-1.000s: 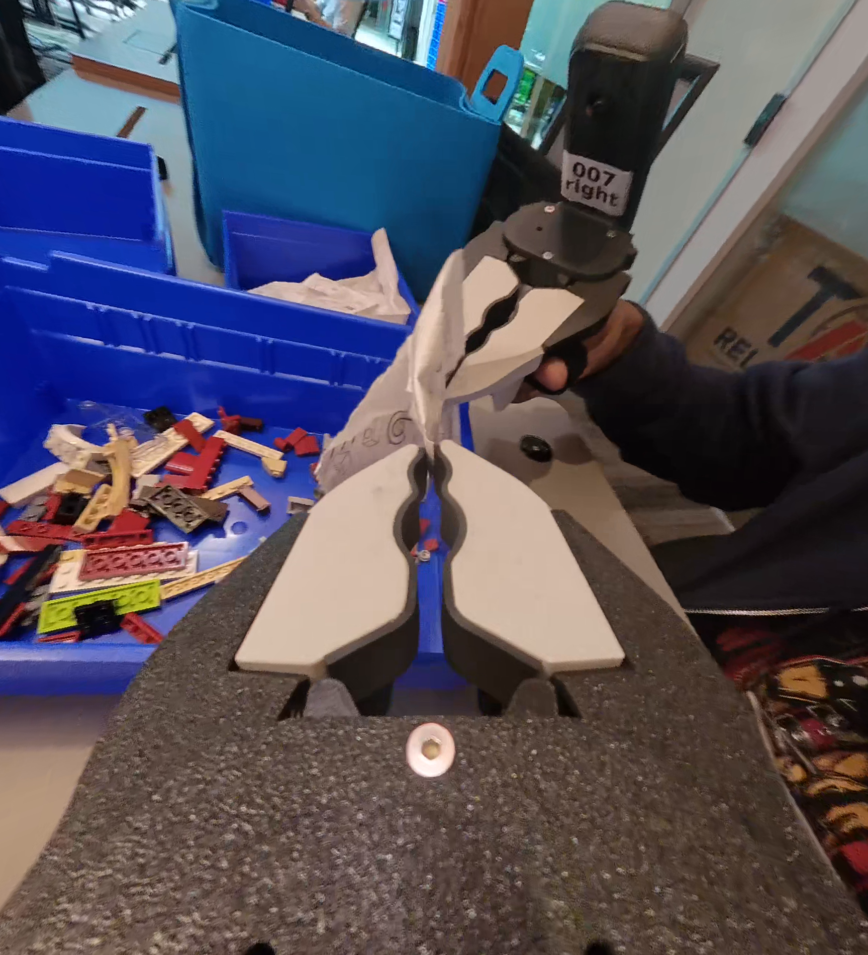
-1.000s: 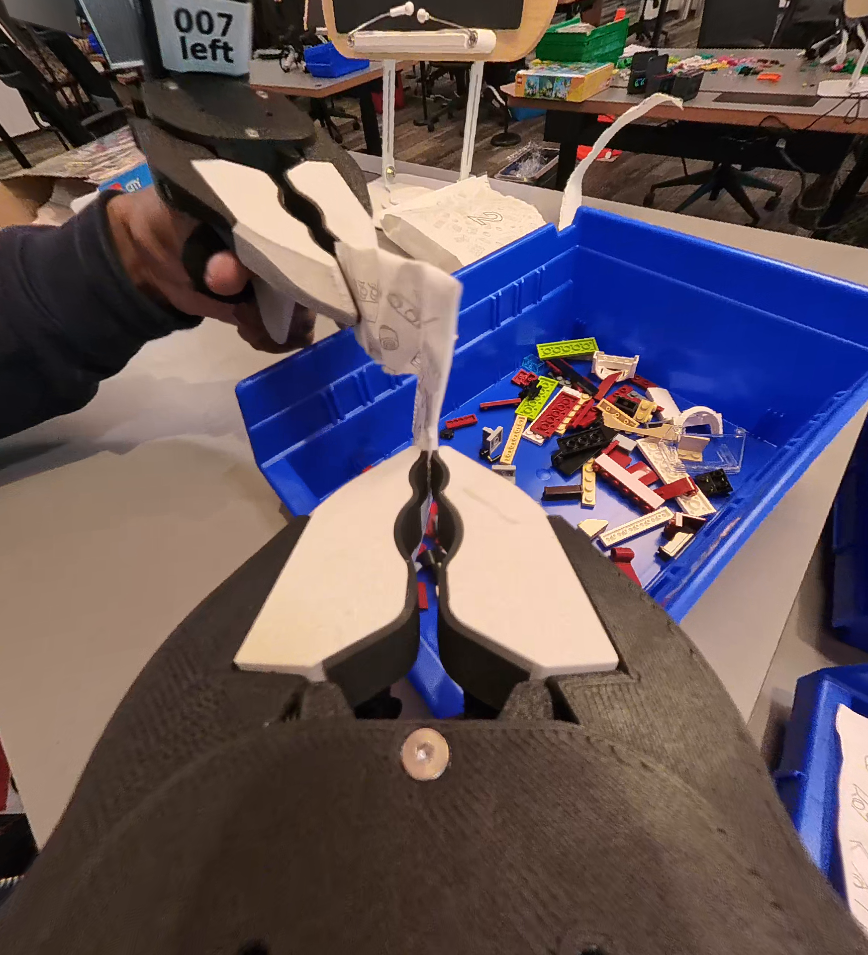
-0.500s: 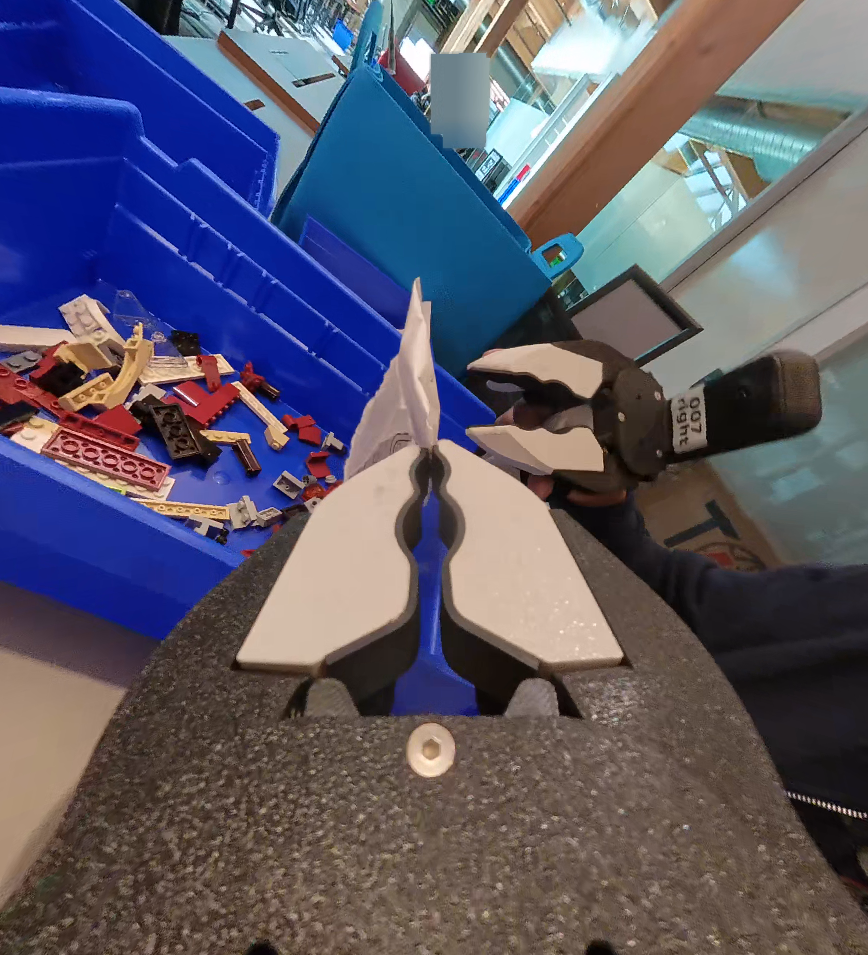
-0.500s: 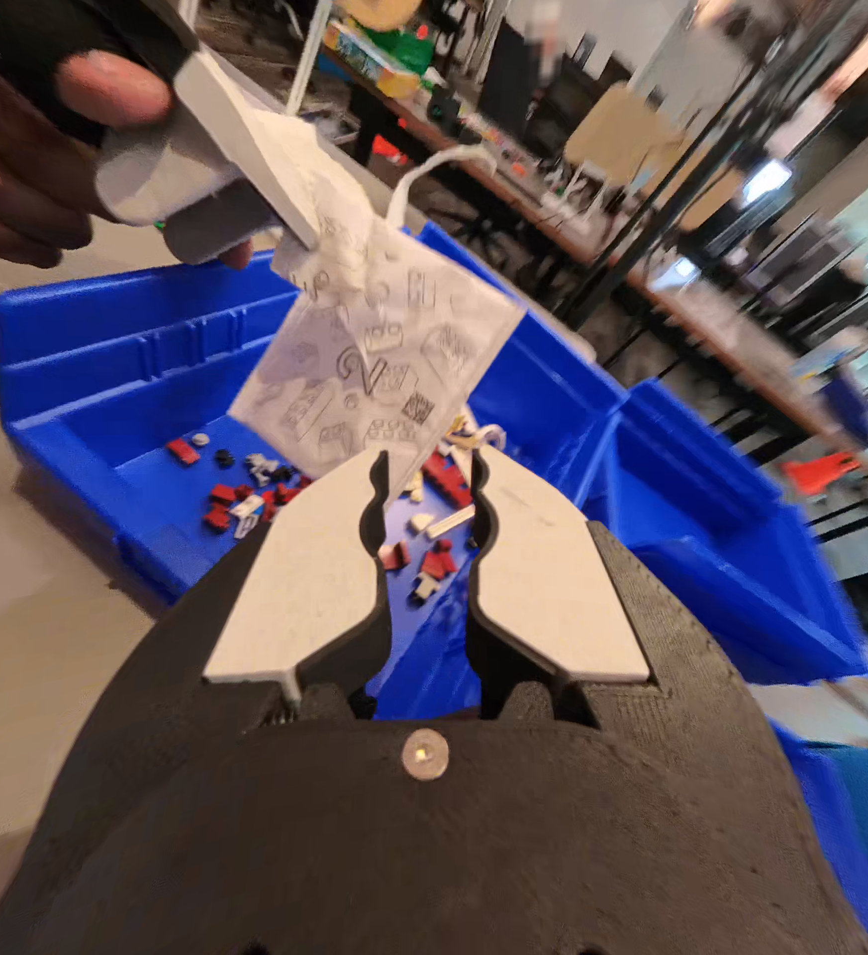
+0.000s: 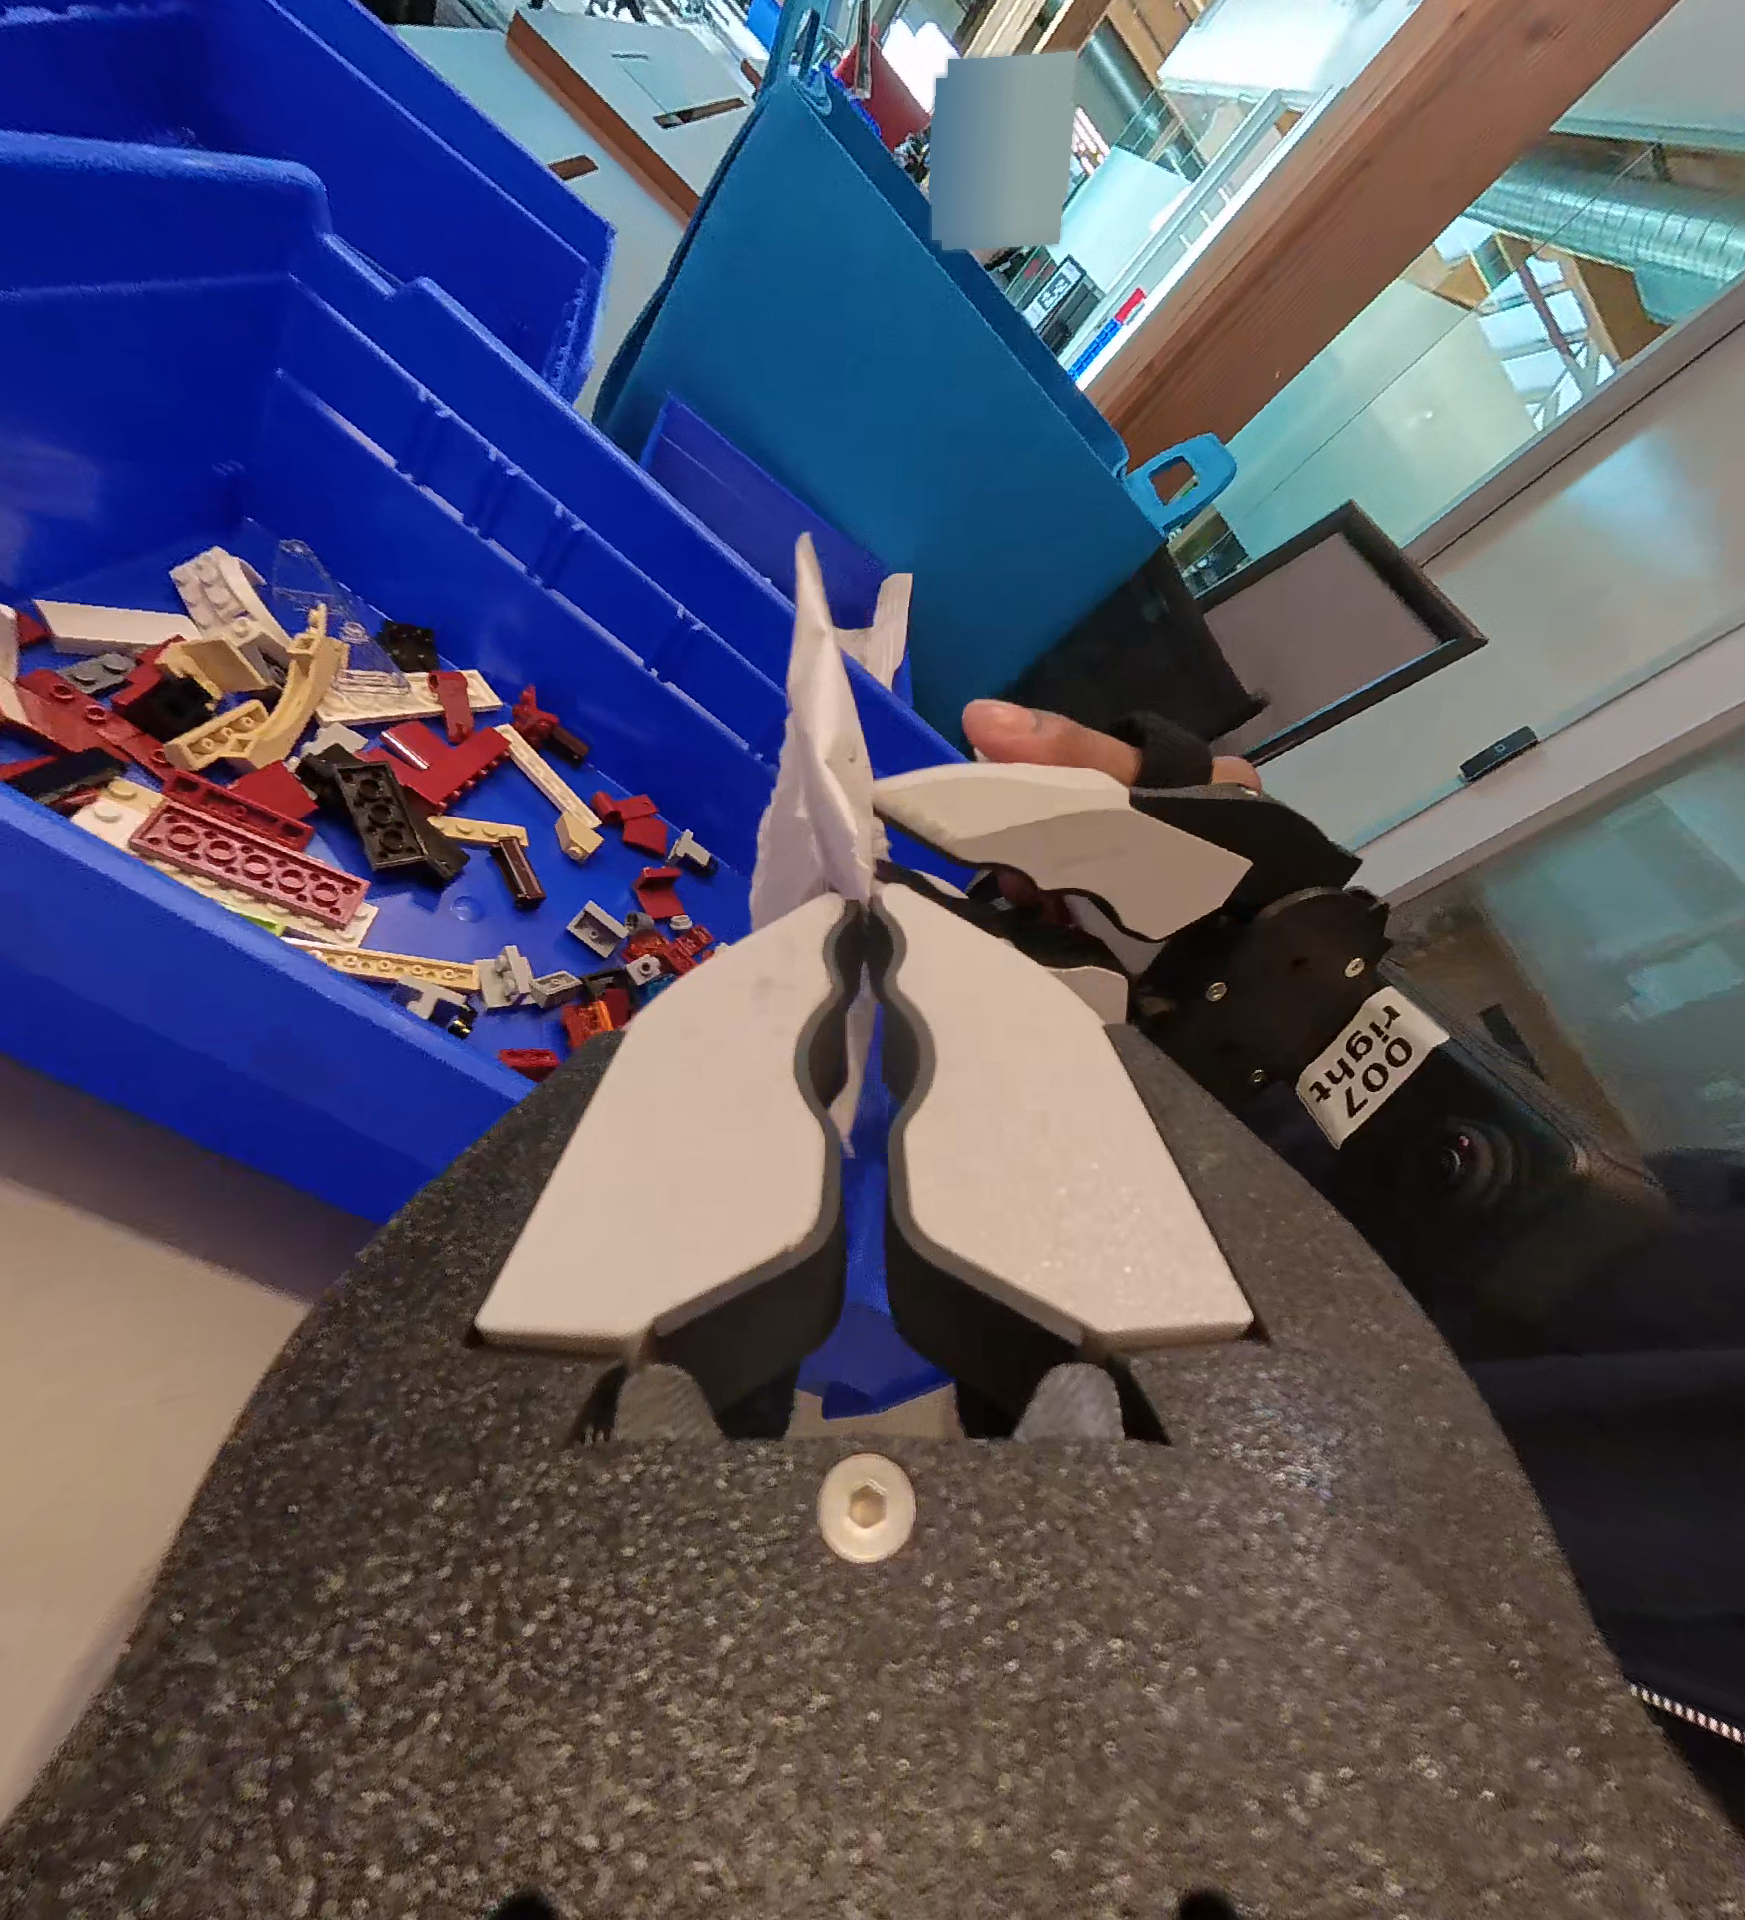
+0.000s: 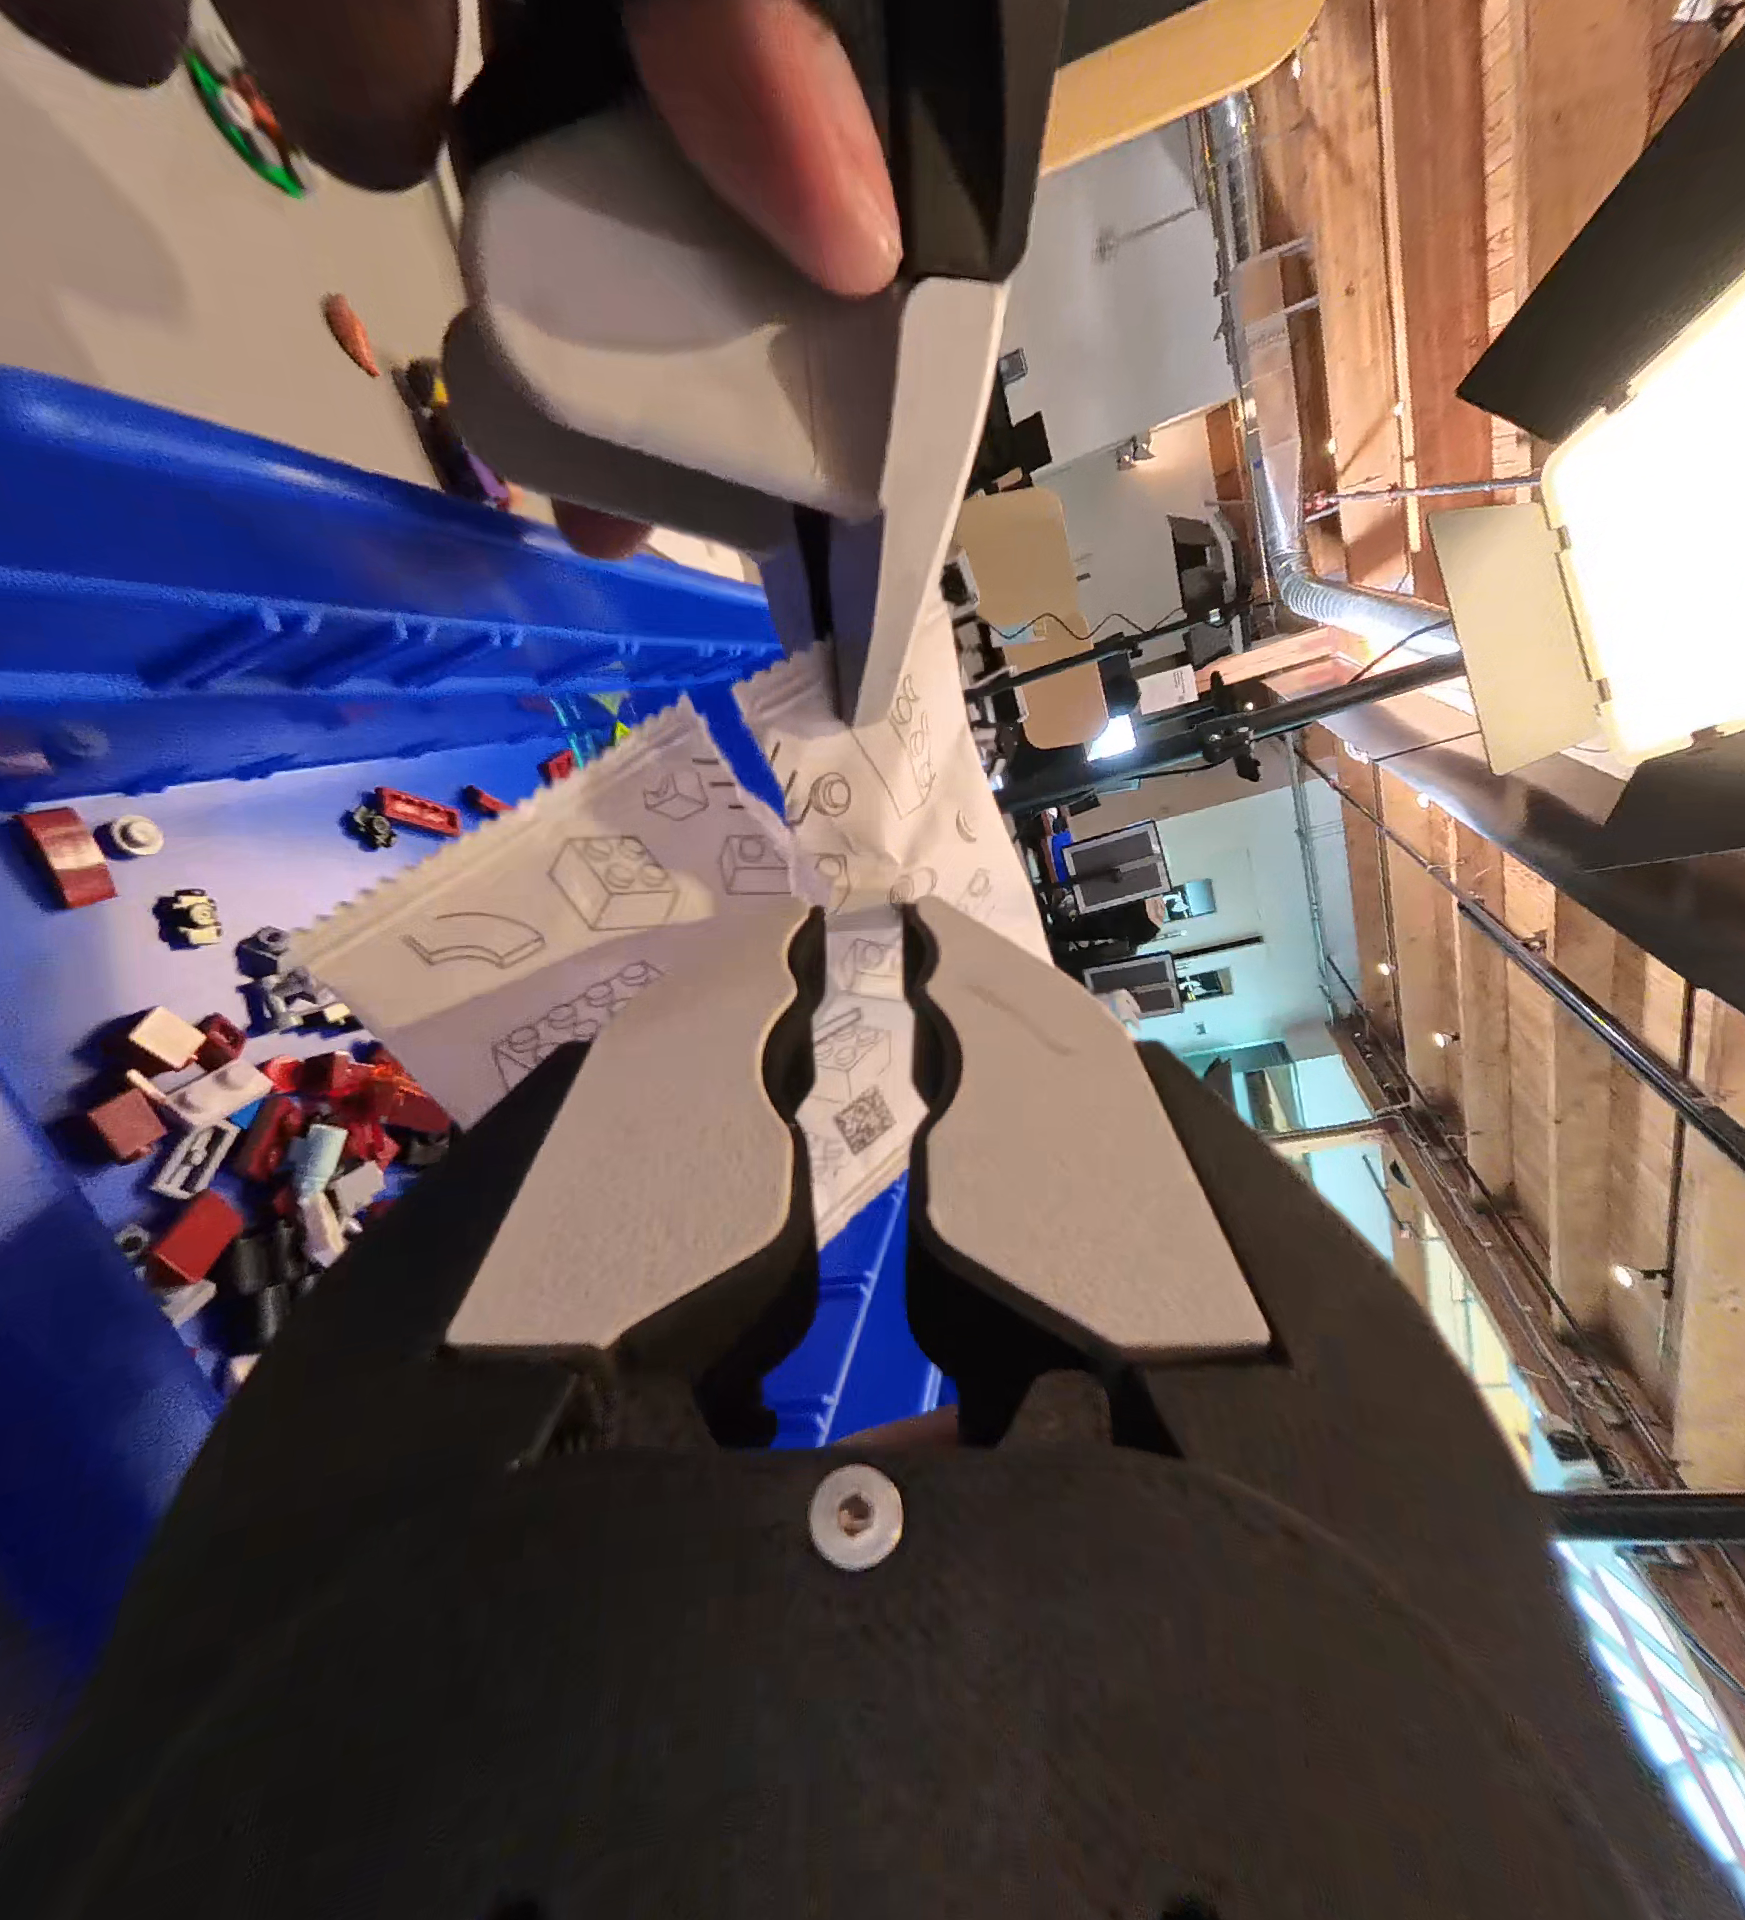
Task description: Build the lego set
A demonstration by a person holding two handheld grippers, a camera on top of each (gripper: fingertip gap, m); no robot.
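Pinching the crumpled white paper bag with printed brick drawings (image 5: 826, 790) between closed tips, the left gripper (image 5: 866, 914) holds it upright over the blue plastic bin (image 5: 224, 997), while the right gripper (image 6: 863, 920), fingers narrowly apart w/ the bag betw. them, sits just beside.

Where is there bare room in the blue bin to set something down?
Blue bin: bare floor along the far wall, past the brick pile. Right wrist view: bare floor between scattered bricks and near heap. Crowded at the heap.
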